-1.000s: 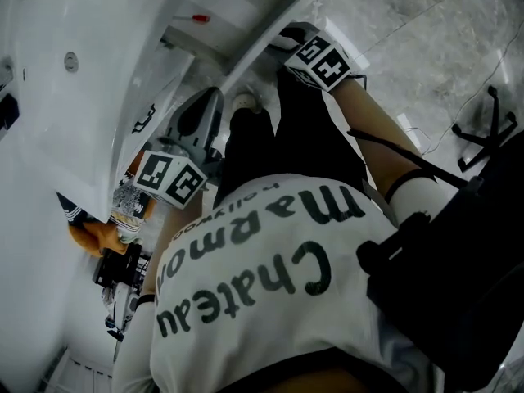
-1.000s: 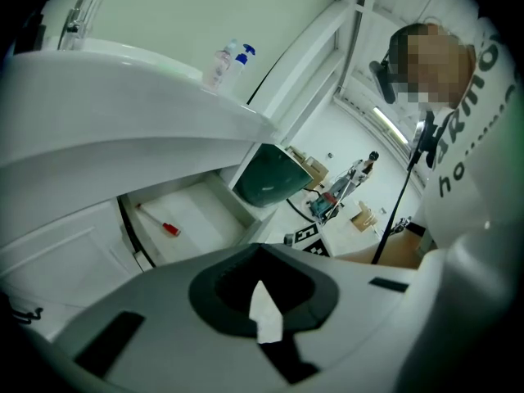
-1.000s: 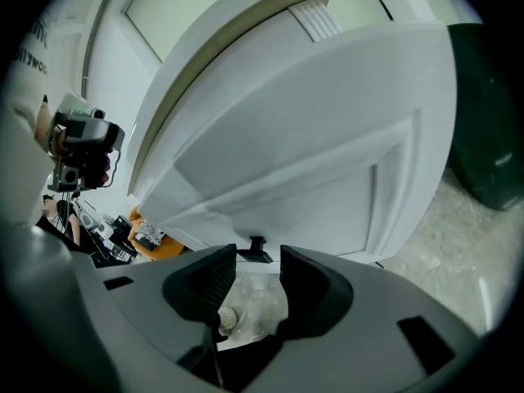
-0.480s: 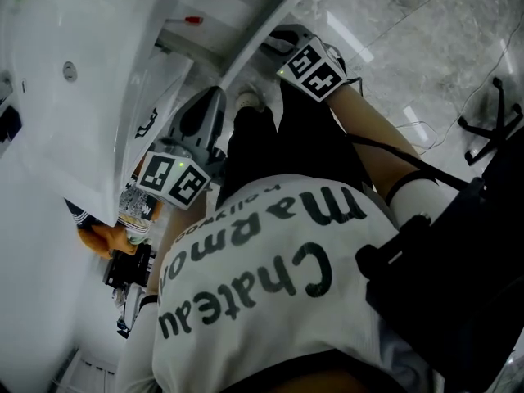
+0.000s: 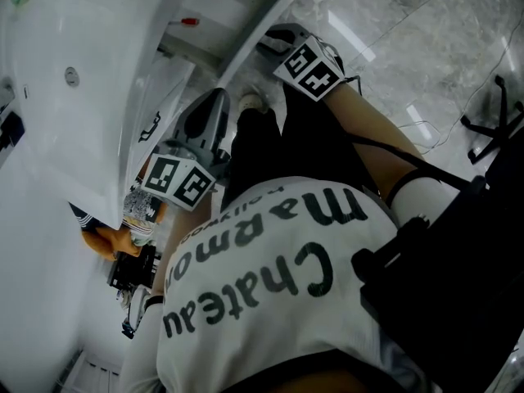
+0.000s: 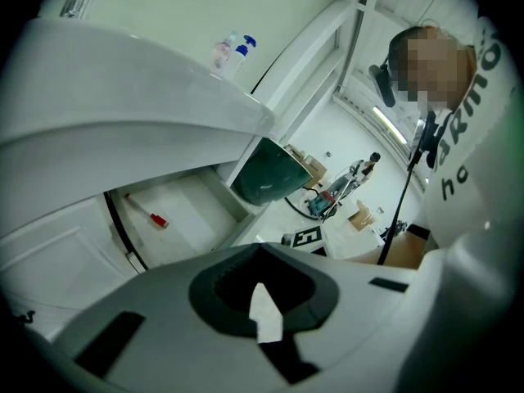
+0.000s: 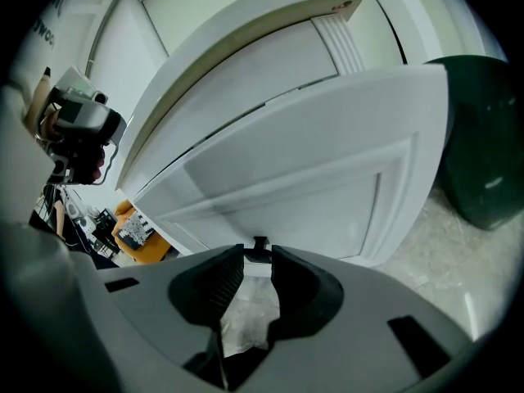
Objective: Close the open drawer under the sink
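The white drawer [image 5: 214, 24] under the sink [image 5: 74, 97] stands pulled out, with a small red-tipped item [image 6: 155, 219] lying inside. In the right gripper view its panelled front [image 7: 311, 170] fills the frame, and a small dark knob [image 7: 259, 244] sits between the tips of my right gripper [image 7: 260, 256]. These jaws have just been closing and now press on that knob. In the head view the right gripper [image 5: 278, 39] is at the drawer's front edge. My left gripper [image 6: 262, 252] hangs shut and empty beside the sink, pointing toward the drawer.
A dark green bin [image 7: 483, 137] stands on the marble floor right of the drawer front. Spray bottles [image 6: 233, 51] stand on the sink top. An orange stool with gear [image 5: 115, 236] is at the left. The person's legs [image 5: 278, 146] are close to the drawer.
The head view has shifted slightly. The right gripper's marker cube has turned a little at the drawer's edge. The left gripper stays about where it was.
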`<state>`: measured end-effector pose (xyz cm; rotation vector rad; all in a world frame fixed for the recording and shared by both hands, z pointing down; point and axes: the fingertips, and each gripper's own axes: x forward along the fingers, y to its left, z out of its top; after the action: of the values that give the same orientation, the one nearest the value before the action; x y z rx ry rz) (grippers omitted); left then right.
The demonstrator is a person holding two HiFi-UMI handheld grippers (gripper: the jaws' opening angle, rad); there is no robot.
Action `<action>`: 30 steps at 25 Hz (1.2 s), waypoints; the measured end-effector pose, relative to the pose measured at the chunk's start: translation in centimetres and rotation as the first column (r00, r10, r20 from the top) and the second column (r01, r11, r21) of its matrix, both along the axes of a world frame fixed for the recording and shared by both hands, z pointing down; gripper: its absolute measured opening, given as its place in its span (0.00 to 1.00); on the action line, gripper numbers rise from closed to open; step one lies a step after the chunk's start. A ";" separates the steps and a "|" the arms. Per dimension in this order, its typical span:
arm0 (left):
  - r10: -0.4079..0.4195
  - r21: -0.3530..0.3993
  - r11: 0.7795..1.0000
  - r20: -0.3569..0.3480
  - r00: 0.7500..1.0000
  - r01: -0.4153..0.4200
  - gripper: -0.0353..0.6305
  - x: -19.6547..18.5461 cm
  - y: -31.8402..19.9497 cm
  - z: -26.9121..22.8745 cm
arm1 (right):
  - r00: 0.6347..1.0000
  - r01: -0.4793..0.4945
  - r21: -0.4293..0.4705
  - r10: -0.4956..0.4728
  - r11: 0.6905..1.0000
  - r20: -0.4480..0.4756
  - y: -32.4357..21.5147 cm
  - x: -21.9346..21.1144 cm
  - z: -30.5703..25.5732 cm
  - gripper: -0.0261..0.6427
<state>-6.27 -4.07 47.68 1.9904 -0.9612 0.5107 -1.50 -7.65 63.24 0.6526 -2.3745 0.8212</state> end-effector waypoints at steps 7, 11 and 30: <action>-0.009 0.004 1.000 0.012 1.000 0.009 0.06 -0.4 0.1 -0.1 | 0.999 -0.032 0.024 0.032 0.999 0.004 -1.1 -0.9 -0.1 0.21; -0.018 0.007 1.000 0.014 1.000 0.018 0.07 -0.4 0.1 0.0 | 0.999 -0.039 0.027 0.039 0.999 0.003 -1.8 -1.3 -0.2 0.21; -0.052 0.020 0.998 0.008 0.999 0.052 0.07 -1.0 -0.1 0.6 | 0.996 -0.082 0.059 0.084 0.995 -0.029 -4.2 -3.3 -0.2 0.21</action>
<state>-7.26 -4.15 48.25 1.9767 -1.0234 0.4830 -4.76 -11.83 63.02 0.7866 -2.3638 0.7732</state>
